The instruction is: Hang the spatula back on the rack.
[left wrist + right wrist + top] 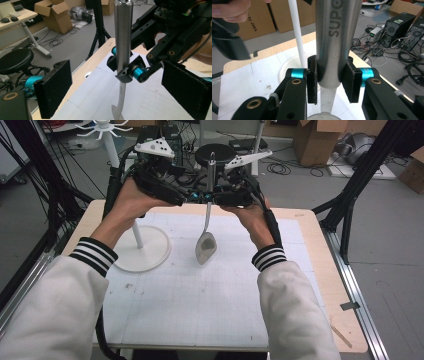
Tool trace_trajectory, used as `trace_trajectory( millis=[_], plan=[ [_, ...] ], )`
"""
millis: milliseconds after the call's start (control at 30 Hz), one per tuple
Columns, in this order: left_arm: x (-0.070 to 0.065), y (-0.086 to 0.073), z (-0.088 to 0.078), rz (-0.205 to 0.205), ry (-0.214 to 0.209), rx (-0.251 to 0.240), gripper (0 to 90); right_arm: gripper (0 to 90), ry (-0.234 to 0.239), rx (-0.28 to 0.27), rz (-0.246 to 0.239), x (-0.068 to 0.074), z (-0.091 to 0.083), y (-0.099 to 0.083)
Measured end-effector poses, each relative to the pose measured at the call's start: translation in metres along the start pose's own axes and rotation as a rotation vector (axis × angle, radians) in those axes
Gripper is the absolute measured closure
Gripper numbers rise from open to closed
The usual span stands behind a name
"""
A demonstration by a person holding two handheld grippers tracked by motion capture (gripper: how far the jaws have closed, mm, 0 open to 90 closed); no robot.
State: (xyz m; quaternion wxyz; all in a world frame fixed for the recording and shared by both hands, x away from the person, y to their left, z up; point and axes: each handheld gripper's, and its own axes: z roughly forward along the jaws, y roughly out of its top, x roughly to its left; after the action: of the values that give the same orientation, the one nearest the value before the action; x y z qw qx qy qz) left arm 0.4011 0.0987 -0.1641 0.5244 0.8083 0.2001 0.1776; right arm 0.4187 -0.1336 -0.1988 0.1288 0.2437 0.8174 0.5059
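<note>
one ladle (206,245) | one white stand (141,249) | two grippers: right gripper (216,196) clamps ladle

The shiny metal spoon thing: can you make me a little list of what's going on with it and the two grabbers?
Thing: steel ladle with round metal handle, hanging upright above the table
Right gripper: shut on the handle
Left gripper: jaws apart, either side of the handle, not touching
Nearby: white stand with round base, left of the ladle
Table: white gridded mat

White stand (140,251) blocks the left; mat (200,305) ahead lies open.
</note>
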Motion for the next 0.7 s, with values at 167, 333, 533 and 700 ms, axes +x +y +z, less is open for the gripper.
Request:
trace_trajectory(
  millis=[167,333,533,700],
  plan=[
    [0.001,0.004,0.004,0.000,0.000,0.006,14.2,68.8,0.004,0.004,-0.008,0.002,0.002,0.000],
    [0.003,0.011,0.010,0.009,-0.004,0.024,16.2,68.7,0.007,0.004,-0.014,0.002,0.004,0.000],
    [0.002,0.014,0.015,0.004,-0.009,0.042,19.4,68.7,0.016,0.009,-0.025,0.003,0.005,0.000],
    [0.002,0.014,0.017,-0.001,-0.004,0.064,21.1,68.7,0.013,0.028,-0.012,0.004,0.004,-0.001]
  ],
)
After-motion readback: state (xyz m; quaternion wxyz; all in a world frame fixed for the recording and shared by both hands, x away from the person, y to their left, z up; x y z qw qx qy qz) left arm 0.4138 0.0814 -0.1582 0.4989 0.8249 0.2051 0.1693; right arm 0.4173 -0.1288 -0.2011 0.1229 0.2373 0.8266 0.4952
